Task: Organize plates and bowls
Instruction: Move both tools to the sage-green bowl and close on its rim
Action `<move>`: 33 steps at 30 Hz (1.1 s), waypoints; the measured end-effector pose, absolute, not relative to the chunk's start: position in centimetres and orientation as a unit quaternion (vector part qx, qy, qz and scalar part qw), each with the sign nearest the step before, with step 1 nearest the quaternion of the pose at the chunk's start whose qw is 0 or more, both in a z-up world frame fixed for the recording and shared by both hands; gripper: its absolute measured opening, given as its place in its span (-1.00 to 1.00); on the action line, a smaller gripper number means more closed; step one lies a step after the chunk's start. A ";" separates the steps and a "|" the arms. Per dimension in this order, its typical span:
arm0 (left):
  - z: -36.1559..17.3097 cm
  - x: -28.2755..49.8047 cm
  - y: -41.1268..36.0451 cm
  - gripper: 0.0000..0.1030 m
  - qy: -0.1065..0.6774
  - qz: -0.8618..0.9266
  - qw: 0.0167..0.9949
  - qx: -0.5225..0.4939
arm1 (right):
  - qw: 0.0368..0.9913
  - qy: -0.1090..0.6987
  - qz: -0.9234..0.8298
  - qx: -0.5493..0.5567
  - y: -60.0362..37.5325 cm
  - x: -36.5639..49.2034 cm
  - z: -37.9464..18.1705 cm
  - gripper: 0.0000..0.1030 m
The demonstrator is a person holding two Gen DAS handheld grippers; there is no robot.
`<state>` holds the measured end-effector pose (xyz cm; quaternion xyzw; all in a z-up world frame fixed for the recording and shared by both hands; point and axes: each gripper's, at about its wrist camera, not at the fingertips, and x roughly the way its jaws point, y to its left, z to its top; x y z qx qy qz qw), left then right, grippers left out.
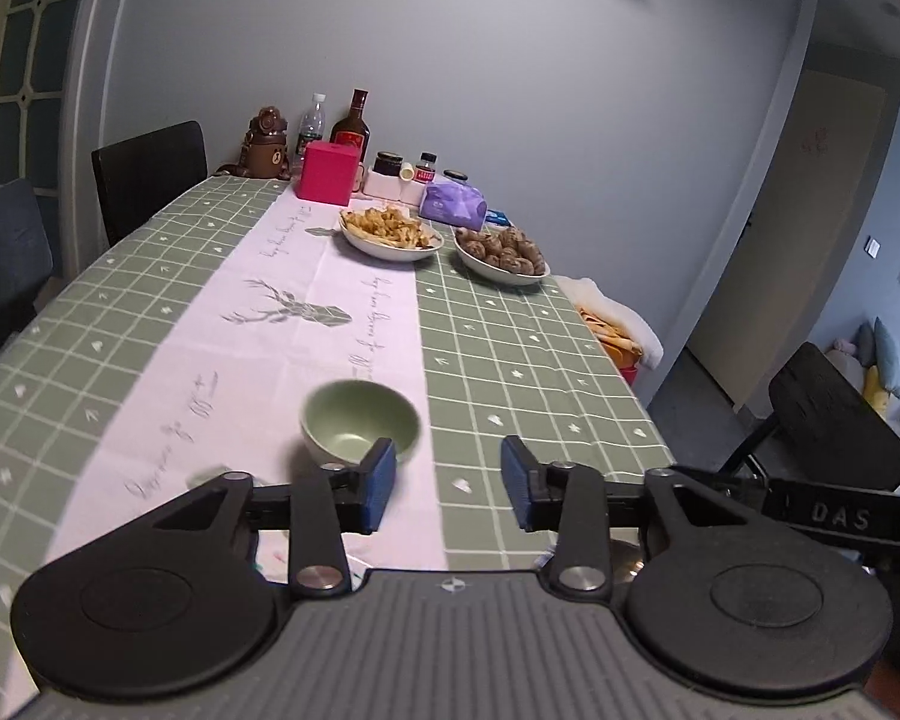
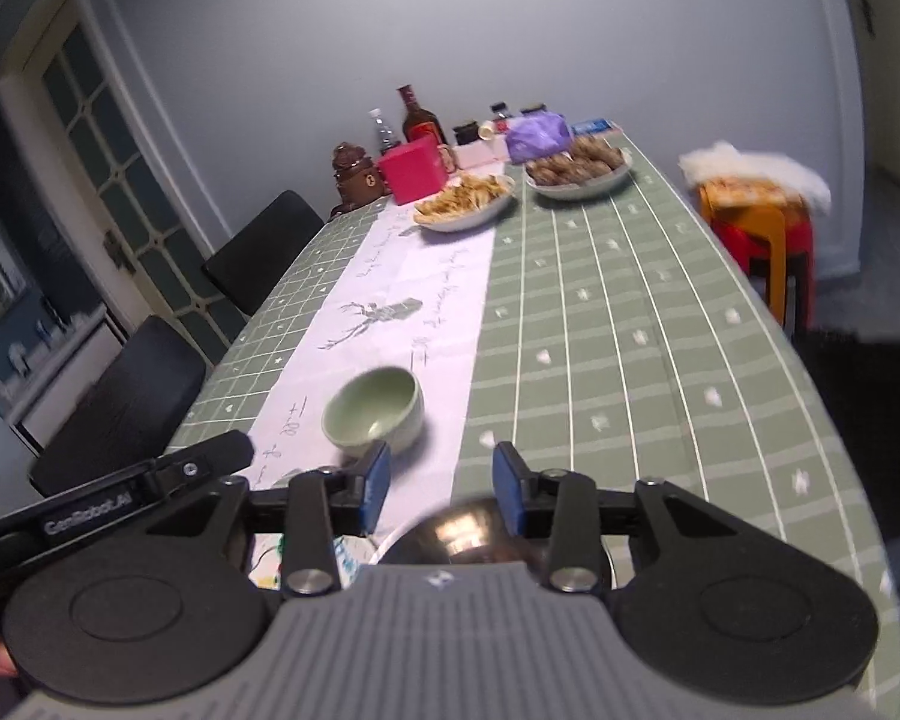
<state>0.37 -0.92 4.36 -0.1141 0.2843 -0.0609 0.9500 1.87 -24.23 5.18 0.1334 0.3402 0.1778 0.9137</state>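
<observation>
A small pale green bowl stands empty on the white runner of the table; it also shows in the right wrist view. My left gripper is open and empty, just near of the bowl and a little to its right. My right gripper is open and empty, above a shiny metal bowl that is partly hidden under it. A white plate edge peeks out beside the metal bowl. Two white plates of food stand far back: fried strips and brown pieces.
The green checked tablecloth covers a long table. At the far end stand a pink box, bottles, jars and a purple bag. Dark chairs line the left side. Stacked stools stand at the right.
</observation>
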 end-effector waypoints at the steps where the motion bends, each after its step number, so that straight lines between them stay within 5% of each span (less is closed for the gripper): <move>1: 4.5 0.8 -0.3 -0.26 0.285 -0.065 0.950 -0.108 | 0.913 0.344 0.177 0.126 -23.7 2.6 5.2 -0.27; 20: -0.8 14.5 8.5 -0.31 0.400 -0.089 0.898 -0.162 | 0.846 0.488 0.163 0.145 -15.5 16.8 -0.4 -0.29; 33: -5.7 18.6 7.6 -0.31 0.477 -0.068 0.860 -0.167 | 0.805 0.557 0.134 0.152 -13.0 21.2 -5.0 -0.59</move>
